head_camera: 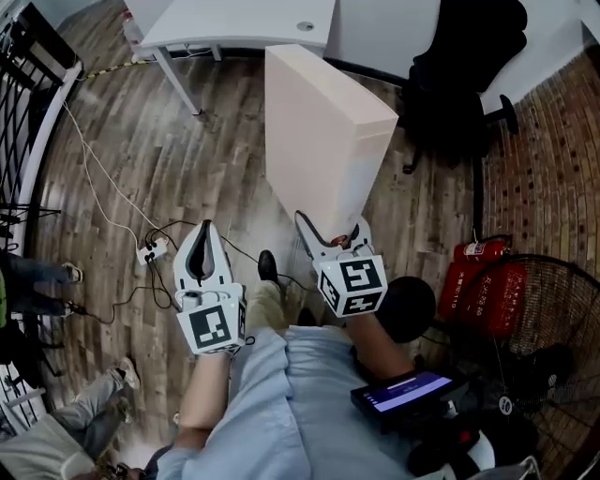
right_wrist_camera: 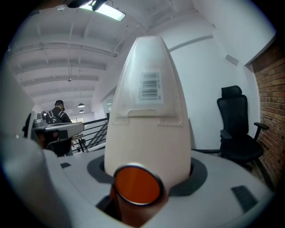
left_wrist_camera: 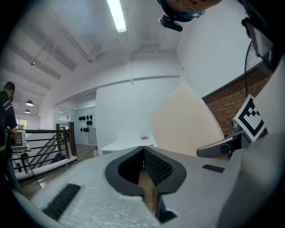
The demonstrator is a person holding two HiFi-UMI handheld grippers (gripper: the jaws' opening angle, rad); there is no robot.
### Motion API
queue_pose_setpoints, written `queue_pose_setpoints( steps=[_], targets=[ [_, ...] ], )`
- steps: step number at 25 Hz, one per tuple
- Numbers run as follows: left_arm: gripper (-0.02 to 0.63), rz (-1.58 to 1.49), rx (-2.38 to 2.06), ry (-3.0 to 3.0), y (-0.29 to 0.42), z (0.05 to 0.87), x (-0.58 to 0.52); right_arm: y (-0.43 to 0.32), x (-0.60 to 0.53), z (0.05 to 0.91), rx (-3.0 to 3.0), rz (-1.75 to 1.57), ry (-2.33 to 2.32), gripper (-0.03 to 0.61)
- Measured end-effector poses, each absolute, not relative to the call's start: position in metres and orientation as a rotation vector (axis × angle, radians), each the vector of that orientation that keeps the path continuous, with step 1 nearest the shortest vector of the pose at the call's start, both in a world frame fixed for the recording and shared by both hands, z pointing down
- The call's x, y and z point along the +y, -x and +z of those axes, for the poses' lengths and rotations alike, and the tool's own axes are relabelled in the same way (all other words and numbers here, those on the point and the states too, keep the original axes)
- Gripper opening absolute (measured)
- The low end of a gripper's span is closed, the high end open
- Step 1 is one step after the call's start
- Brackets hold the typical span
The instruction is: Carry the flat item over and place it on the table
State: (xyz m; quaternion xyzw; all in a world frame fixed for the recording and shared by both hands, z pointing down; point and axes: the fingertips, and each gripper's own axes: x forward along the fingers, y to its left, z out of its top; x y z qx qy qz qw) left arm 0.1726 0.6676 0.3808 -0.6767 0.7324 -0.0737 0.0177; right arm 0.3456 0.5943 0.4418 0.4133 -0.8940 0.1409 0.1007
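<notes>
Box (head_camera: 319, 141) upright above floor, clamped at its lower end in right gripper (head_camera: 333, 239), jaws half apart; left gripper (head_camera: 201, 234) jaws together, empty. Advice: carry it vertical to white table (head_camera: 234, 21), lower flat gently.

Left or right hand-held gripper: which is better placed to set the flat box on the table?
Right. The right hand-held gripper is clamped on the flat box, facing the white table. The left hand-held gripper is shut and empty.

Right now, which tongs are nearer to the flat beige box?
Right. The right tongs grip the box at its lower edge; the left tongs are shut, empty and apart from it, on its left.
</notes>
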Motion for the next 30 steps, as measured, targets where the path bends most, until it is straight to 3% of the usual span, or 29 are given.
queue_pose_setpoints(
  steps=[16, 30],
  targets=[
    [0.009, -0.205, 2.185, 2.111, -0.046, 0.344, 0.511, -0.208, 0.444, 0.409, -2.677, 0.368, -1.263, 0.296],
    [0.009, -0.236, 2.122, 2.172, -0.042, 0.354, 0.425, -0.207, 0.370, 0.405, -2.659, 0.372, -1.332, 0.296]
  ],
)
